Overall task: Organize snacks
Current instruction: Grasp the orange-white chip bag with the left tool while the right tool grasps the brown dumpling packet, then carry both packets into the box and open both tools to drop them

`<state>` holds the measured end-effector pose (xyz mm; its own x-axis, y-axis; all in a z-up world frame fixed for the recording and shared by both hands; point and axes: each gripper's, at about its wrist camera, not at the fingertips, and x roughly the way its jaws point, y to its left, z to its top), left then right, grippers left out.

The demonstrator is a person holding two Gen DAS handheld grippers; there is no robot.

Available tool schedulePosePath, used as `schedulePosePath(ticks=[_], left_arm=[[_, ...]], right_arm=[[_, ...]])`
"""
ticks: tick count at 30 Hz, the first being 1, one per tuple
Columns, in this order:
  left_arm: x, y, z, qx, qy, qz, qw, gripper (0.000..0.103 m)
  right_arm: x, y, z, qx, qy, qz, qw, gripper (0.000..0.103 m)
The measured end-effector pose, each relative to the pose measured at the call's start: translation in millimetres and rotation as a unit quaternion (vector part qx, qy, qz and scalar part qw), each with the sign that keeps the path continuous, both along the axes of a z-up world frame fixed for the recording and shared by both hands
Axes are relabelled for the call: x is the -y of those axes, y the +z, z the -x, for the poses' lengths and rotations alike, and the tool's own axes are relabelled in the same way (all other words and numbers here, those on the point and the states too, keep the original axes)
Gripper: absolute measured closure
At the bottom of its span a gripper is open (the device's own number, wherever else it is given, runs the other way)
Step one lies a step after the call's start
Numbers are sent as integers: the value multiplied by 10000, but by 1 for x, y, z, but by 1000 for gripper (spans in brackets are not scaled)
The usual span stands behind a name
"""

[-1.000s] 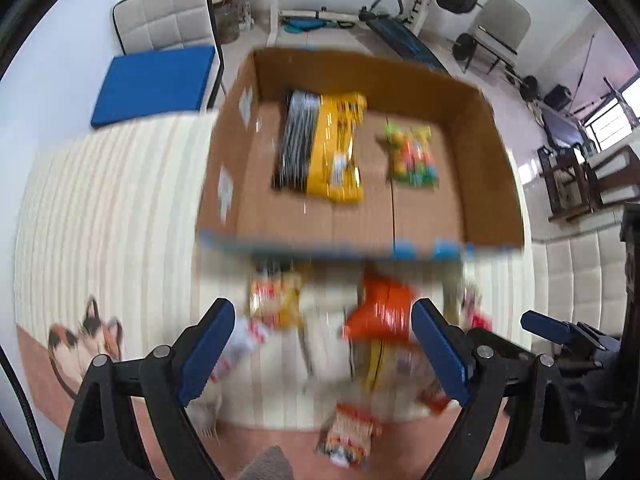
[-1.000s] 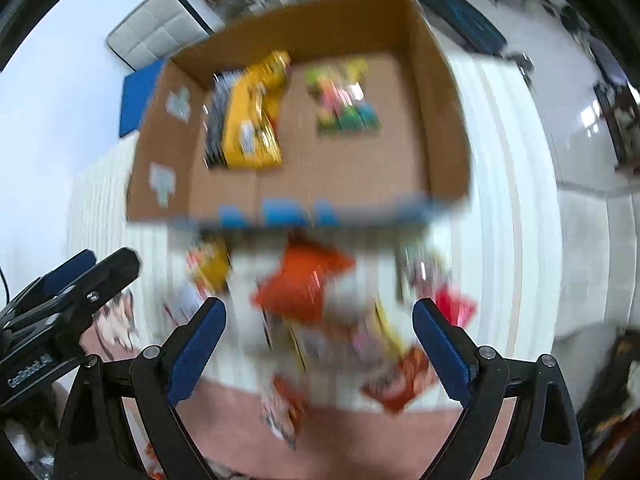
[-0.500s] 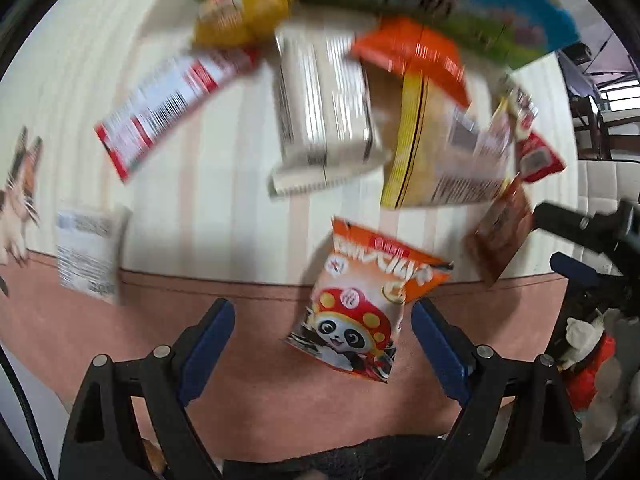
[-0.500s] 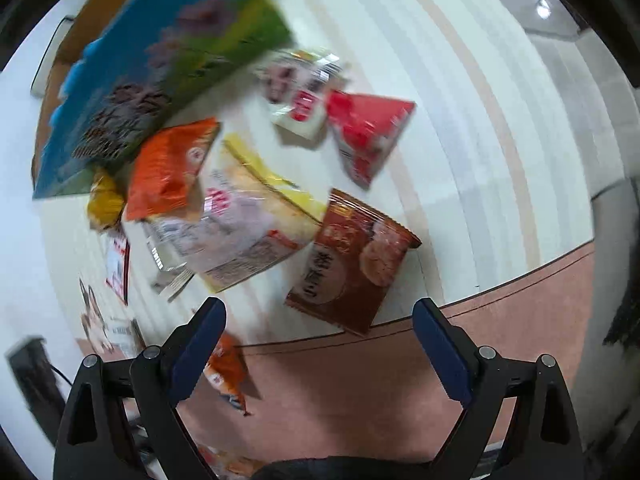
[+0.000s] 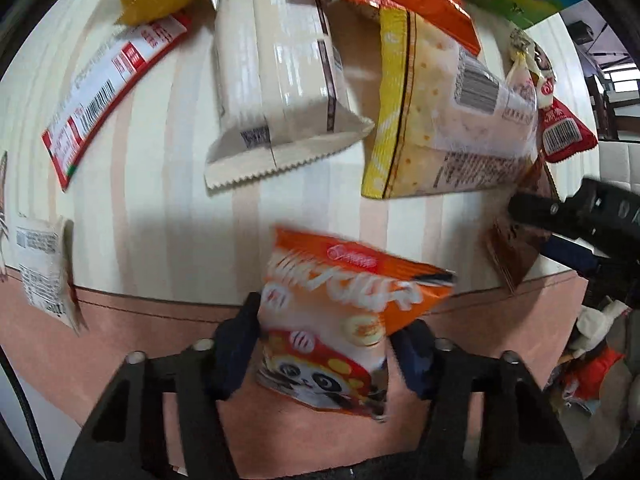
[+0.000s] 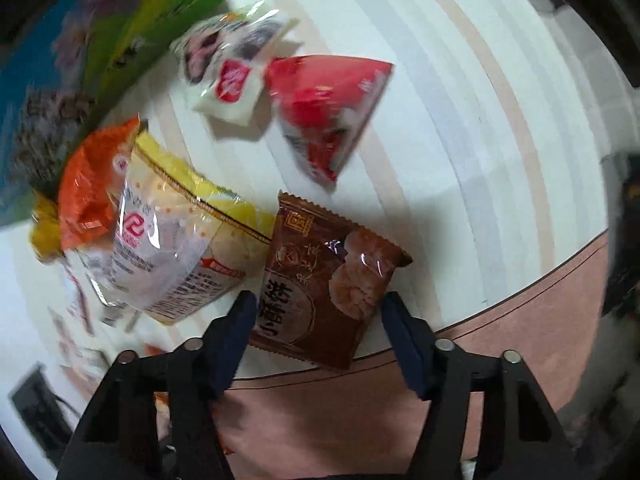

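1. Two packets engaged at once, one per gripper, both at the near edge of the striped cloth [image 5: 160, 184], where the cream stripes meet the pink border.
2. Left gripper [image 5: 324, 344]: clenched on the panda packet [image 5: 340, 320], pads pressing its two sides; packet tilted, top edge raised off the cloth, long axis running forward along the fingers.
3. Right gripper [image 6: 316, 328]: jaws parted, straddling the lower end of the brown packet [image 6: 324, 276]; whether the pads already touch its sides cannot be told. Packet flat on the cloth, long axis pointing away from the gripper, left edge just beside the yellow-edged cracker bag [image 6: 180, 240].
4. Relative to the cracker bag: orange bag [image 6: 92, 184] overlapped at its far left, red triangular packet [image 6: 324, 108] beyond its right end, printed carton wall [image 6: 80, 60] farther back.
5. Judged next: close on the brown packet across its short axis, then lift both toward the carton; risk of dragging the neighbouring cracker bag.
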<state>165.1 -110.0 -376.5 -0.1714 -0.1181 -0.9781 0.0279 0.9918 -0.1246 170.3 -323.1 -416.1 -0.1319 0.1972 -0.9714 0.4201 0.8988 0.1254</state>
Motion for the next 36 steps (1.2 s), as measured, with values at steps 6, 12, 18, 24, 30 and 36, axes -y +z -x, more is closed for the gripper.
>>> schedulePosePath(ticks=[6, 12, 18, 24, 30, 36], left_arm=[[4, 2, -9, 32, 58, -132, 9999, 53], [6, 11, -2, 72, 70, -250, 9996, 55], [-10, 12, 23, 48, -100, -344, 9993, 54], [-7, 9, 35, 108, -313, -469, 9984, 55], [12, 11, 34, 252, -353, -531, 9976, 58], [16, 33, 40, 405, -339, -452, 9976, 59]], right_arm=[[-19, 2, 4, 94, 711, 379, 9967, 44], [-43, -2, 31, 35, 1233, 359, 9917, 45], [-62, -3, 55, 5, 1607, 421, 9861, 44], [-68, -10, 58, -30, 1477, 409, 9882, 41], [-65, -3, 61, 180, 1480, 485, 9876, 45], [-66, 19, 76, 339, 1515, 324, 9873, 45]])
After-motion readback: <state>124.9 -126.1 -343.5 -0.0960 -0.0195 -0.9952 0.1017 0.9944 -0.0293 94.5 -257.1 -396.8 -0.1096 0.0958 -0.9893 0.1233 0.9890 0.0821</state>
